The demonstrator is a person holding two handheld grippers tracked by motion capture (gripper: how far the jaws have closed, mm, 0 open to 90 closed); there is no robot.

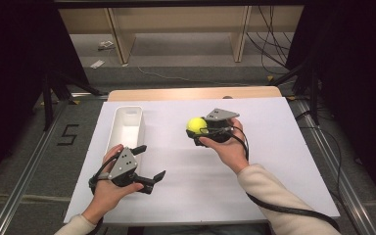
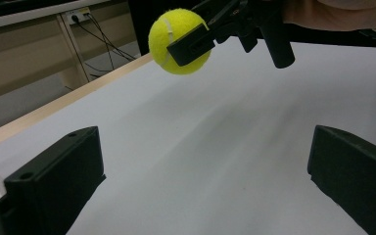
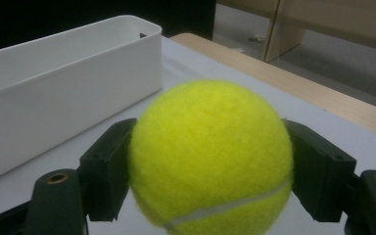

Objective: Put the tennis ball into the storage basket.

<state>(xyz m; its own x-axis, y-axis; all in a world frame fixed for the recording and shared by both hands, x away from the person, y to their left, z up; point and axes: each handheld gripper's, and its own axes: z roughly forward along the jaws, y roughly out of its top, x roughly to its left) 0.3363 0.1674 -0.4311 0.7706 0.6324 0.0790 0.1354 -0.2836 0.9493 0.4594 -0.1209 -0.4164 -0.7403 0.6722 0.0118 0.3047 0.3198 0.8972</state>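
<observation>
The right gripper (image 1: pixel 201 128) pinches a fuzzy yellow-green tennis ball (image 1: pixel 196 125) between its jaws, above the white table sheet (image 1: pixel 274 147) near the long white plastic bin (image 1: pixel 126 128), while the left gripper (image 1: pixel 149 163) hangs spread and empty.

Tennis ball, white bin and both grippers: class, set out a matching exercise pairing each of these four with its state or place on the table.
Things:
1. tennis ball
2. white bin
3. left gripper
4. right gripper

States:
A. open, holding nothing
B. empty, on the table's left side
C. clamped between two jaws, off the table
D. shut on something yellow

Pairs: 1-C, 2-B, 3-A, 4-D
</observation>
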